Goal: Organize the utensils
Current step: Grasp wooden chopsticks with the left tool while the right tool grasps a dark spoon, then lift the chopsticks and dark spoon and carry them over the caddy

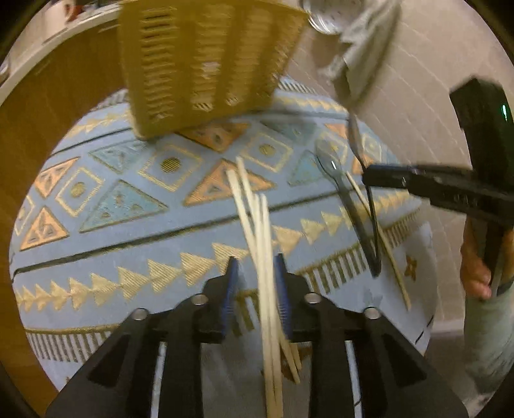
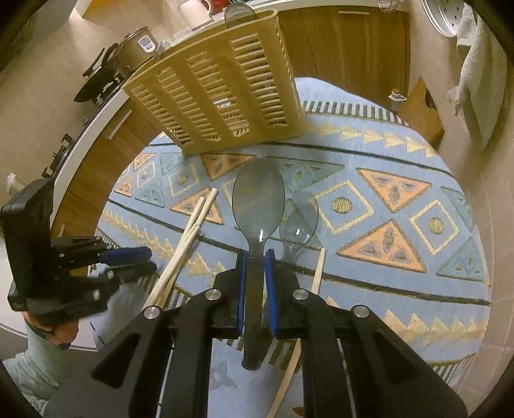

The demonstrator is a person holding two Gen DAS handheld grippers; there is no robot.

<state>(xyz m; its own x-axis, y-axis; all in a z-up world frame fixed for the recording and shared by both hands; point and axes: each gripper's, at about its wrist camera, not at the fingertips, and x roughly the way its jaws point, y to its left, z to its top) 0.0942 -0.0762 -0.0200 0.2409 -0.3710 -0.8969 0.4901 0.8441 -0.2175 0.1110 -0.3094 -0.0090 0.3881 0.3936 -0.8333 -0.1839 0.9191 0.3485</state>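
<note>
Left gripper point(image 1: 256, 268): jaws apart, blue pads on either side of a bundle of wooden chopsticks point(image 1: 257, 225) – the sticks run up through the gap, and no pad can be seen pressing on them. The picture is motion-blurred here.
Chopsticks: pale, several together, tips fanned out over the cloth ahead of the left gripper; in the right wrist view they slant up from the left gripper toward the rack.
Right gripper point(image 2: 256, 254): jaws clamped on the handle of a smoky translucent plastic spoon point(image 2: 258, 201), bowl forward, handle running back between the blue pads.
Second spoon point(image 2: 298, 218): same smoky plastic, smaller in view, lying on the cloth just right of the held spoon's bowl.
Single chopstick point(image 2: 318, 273): lies on the cloth beside the second spoon's handle, apart from the bundle.
Utensil rack point(image 2: 218, 90): tan slatted plastic holder with compartments, standing at the far edge of the cloth; one smoky utensil point(image 2: 240, 14) sticks out of its top.
Tablecloth point(image 2: 401, 154): light blue with orange and teal triangles and gold diamonds – covers the round table under everything.
Person: a hand point(image 1: 475, 273) grips the right gripper's handle at the right edge of the left wrist view.
Background: wooden cabinet fronts point(image 2: 353, 48) behind the table; a grey towel point(image 2: 475, 80) hangs on the tiled wall.
</note>
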